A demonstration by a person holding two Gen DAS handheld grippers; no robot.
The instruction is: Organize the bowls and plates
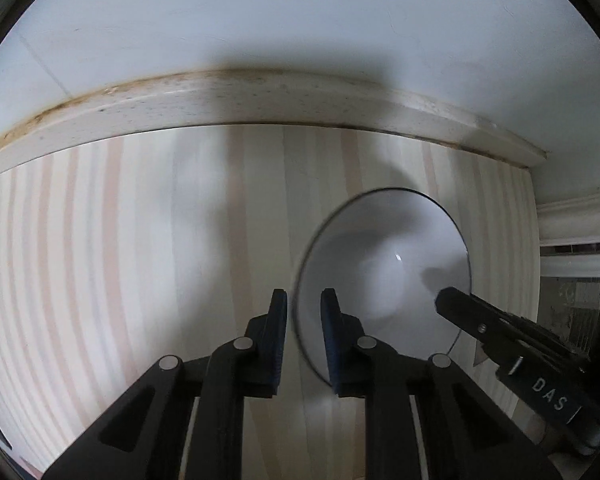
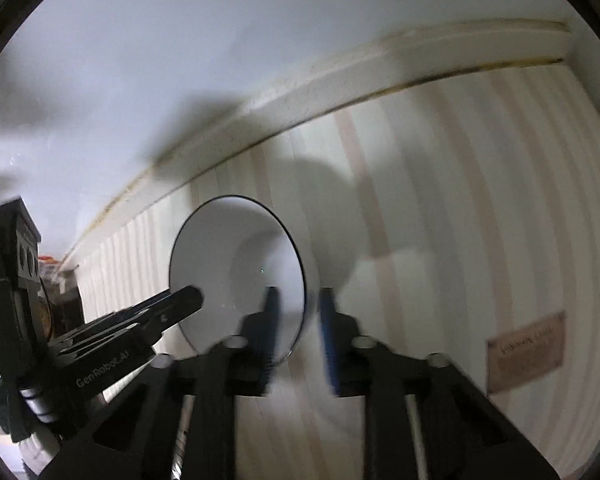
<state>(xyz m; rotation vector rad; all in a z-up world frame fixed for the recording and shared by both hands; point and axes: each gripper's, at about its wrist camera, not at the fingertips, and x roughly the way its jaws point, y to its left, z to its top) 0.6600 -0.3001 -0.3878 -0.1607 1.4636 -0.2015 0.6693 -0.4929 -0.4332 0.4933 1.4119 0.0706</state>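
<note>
A white bowl with a thin dark rim sits on the striped pale wood table, in the left wrist view [image 1: 384, 276] and the right wrist view [image 2: 236, 272]. My left gripper [image 1: 303, 304] is open with its jaws straddling the bowl's left rim, one finger outside and one inside. My right gripper [image 2: 298, 304] is open and straddles the bowl's right rim in the same way; it also shows in the left wrist view [image 1: 456, 304]. Neither gripper has closed on the rim. The left gripper shows in the right wrist view [image 2: 188, 298] at the bowl's left edge.
The table [image 1: 140, 240] meets a white wall at a pale stained ledge [image 1: 220, 100] behind the bowl. A small brown label [image 2: 526, 350] lies on the table to the right. The table's right edge [image 1: 534, 264] is close to the bowl.
</note>
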